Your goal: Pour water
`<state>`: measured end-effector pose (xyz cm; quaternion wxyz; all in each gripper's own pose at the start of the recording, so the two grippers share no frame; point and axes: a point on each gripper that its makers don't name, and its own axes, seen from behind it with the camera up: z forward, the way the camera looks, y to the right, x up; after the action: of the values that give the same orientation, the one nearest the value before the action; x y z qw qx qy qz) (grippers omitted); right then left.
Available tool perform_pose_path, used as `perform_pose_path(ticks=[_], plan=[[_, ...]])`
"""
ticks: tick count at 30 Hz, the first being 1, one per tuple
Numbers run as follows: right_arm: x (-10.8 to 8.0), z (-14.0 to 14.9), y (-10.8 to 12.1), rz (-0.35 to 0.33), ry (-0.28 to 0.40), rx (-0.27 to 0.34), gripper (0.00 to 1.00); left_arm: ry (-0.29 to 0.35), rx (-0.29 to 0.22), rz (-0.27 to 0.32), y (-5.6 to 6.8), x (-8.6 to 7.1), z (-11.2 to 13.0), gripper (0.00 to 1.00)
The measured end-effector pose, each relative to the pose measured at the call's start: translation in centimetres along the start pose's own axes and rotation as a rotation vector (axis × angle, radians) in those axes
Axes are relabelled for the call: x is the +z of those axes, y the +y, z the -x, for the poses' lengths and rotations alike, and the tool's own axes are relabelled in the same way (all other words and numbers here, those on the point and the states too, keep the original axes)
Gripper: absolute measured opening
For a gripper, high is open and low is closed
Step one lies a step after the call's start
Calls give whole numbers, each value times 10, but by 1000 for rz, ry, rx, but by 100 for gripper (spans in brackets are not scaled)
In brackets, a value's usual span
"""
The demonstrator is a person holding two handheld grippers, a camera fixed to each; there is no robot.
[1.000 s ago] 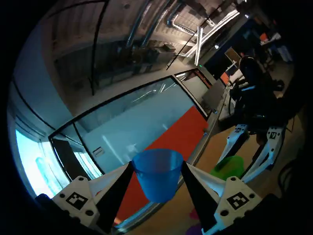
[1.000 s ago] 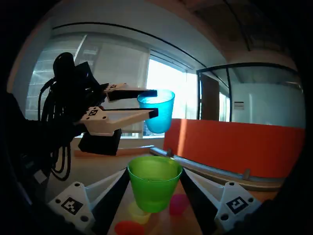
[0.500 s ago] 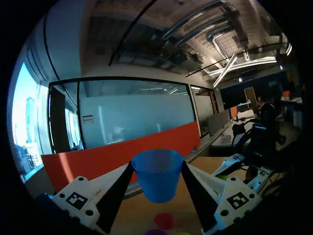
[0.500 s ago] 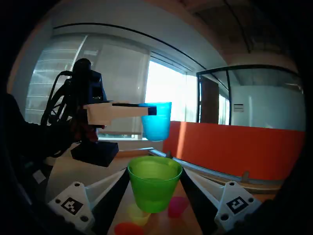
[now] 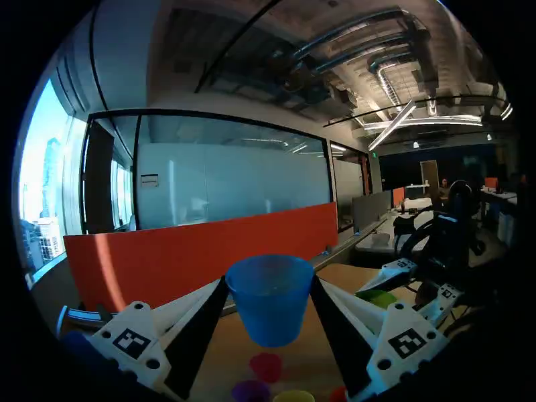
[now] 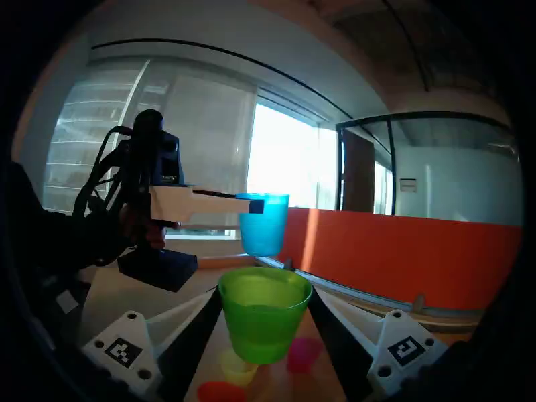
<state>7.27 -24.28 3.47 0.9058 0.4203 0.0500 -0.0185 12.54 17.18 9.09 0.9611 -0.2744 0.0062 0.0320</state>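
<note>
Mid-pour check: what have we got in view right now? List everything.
blue cup: one, translucent blue, upright, held in the air between the left gripper's fingers
green cup: one, translucent green, upright, held between the right gripper's fingers, lower than the blue cup
small cups: at least four, pink, yellow, red, purple, on the table under the held cups
table: one, light wood
partition: one, orange, along the table's far edge
glass wall: one, black-framed, behind the partition
window: one, bright, behind the blue cup
left gripper: one, white and black, shut on the blue cup
right gripper: one, white and black, shut on the green cup
</note>
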Motion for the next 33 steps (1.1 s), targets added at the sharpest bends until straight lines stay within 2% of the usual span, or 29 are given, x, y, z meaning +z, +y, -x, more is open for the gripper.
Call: perform_pose_path(ticks=[11, 18, 33], plan=[[-8, -6, 2, 13, -14, -3, 92, -51, -16, 16, 2, -13, 27, 87], [-21, -4, 9, 31, -34, -13, 92, -80, -20, 21, 5, -25, 49, 88], [-48, -2, 22, 74, -51, -20, 92, -113, -20, 42, 14, -45, 74, 87]])
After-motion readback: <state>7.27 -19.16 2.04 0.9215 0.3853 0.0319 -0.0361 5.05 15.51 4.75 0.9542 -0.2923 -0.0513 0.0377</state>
